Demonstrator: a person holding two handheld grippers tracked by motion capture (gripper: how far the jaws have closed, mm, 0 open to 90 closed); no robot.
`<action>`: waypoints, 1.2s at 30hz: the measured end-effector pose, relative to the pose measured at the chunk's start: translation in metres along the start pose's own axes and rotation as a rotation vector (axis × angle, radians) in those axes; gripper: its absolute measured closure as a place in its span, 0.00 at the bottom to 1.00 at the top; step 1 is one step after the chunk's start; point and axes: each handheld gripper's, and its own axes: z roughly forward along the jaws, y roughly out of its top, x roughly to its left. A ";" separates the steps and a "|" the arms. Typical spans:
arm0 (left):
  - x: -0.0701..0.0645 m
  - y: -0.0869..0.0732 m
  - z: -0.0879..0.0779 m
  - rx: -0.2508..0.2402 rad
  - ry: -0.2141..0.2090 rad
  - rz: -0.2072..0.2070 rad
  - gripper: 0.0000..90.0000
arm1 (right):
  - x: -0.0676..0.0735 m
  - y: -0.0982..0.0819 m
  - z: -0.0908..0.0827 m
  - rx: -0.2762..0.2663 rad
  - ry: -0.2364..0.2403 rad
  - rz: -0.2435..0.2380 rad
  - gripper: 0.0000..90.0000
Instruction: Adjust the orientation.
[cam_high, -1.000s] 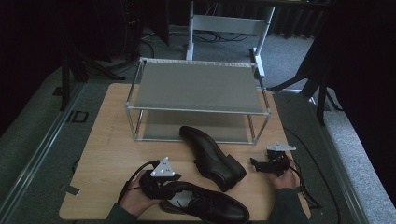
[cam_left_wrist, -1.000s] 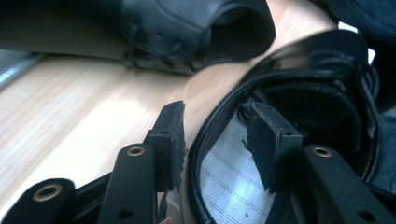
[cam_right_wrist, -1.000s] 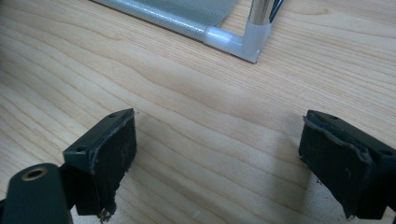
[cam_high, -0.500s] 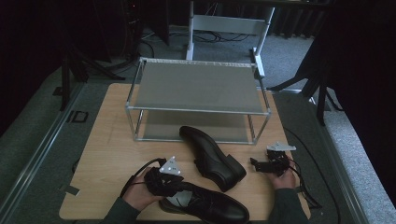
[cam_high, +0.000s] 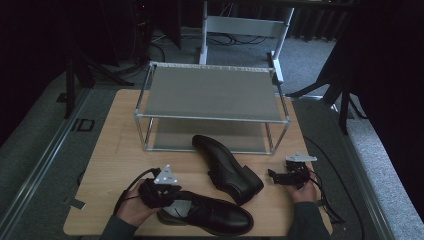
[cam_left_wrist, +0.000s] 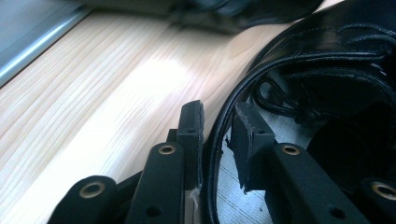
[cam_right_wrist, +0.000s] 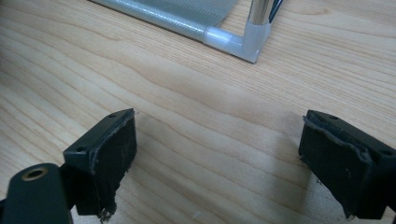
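Left tool pinches the collar of the near black shoe at the table's front edge. Right tool is spread wide over bare wood. Second shoe lies mid-table; two-tier rack behind it.

Rack stood at the back of the bench. One shoe lay in front of it, toe under the lower shelf. Second shoe lay nearer me, along the front edge. My left gripper sat at its heel rim, one of my fingers inside the collar, the other outside. My right gripper rested right of the first shoe, apart from it.
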 end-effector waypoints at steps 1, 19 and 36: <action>0.004 -0.005 -0.004 -0.002 0.012 -0.016 0.83 | 0.000 0.000 0.000 0.001 0.000 0.001 0.12; 0.068 -0.060 -0.051 -0.053 0.239 -0.296 0.84 | 0.000 0.000 0.000 0.001 -0.001 0.002 0.12; 0.073 -0.062 -0.062 -0.046 0.295 -0.446 0.83 | 0.000 0.000 0.000 0.000 -0.002 0.002 0.12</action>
